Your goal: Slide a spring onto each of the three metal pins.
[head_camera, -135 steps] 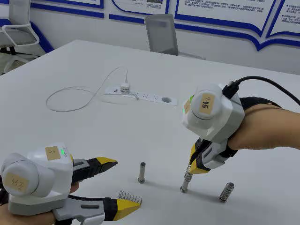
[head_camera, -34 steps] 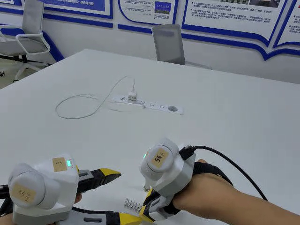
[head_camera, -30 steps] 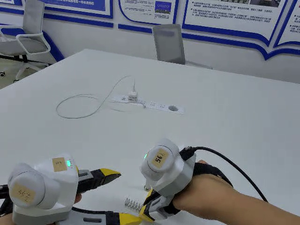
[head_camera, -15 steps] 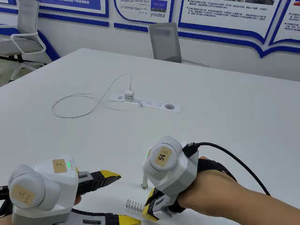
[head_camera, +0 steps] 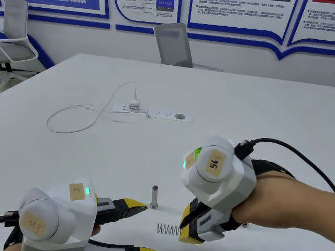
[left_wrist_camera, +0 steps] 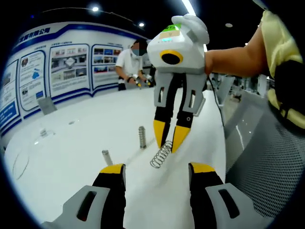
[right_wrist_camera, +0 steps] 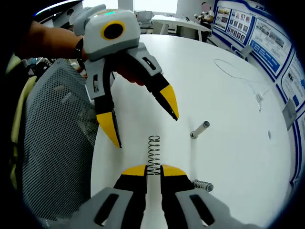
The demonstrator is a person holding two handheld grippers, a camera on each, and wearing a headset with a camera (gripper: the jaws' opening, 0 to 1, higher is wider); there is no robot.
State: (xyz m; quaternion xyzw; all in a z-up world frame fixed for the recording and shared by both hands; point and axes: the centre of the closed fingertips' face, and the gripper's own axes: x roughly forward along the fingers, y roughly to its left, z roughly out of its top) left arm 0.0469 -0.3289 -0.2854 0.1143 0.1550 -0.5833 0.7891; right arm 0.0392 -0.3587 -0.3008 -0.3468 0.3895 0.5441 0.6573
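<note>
**Right tongs**: pressed almost together, pinching the near end of the loose spring.

**Left tongs**: spread wide and holding nothing. They face the spring's free end from the opposite side.

**Spring:** its long axis runs straight out from the right tips toward the left tongs, low over the tabletop. Whether the free end touches the surface cannot be told.

**Bare pin**: it stands upright just beside the spring, off to the side of its free end.

**Judgement:** the spring lies across the pin's axis. It needs tipping upright and bringing over the pin's top. The right tongs are nearer and have hold of it.

**Views:** the right gripper view shows a pin wearing a spring close beside its own tips. In the head view the right hand covers that area. The left gripper view shows both pins at once.
</note>
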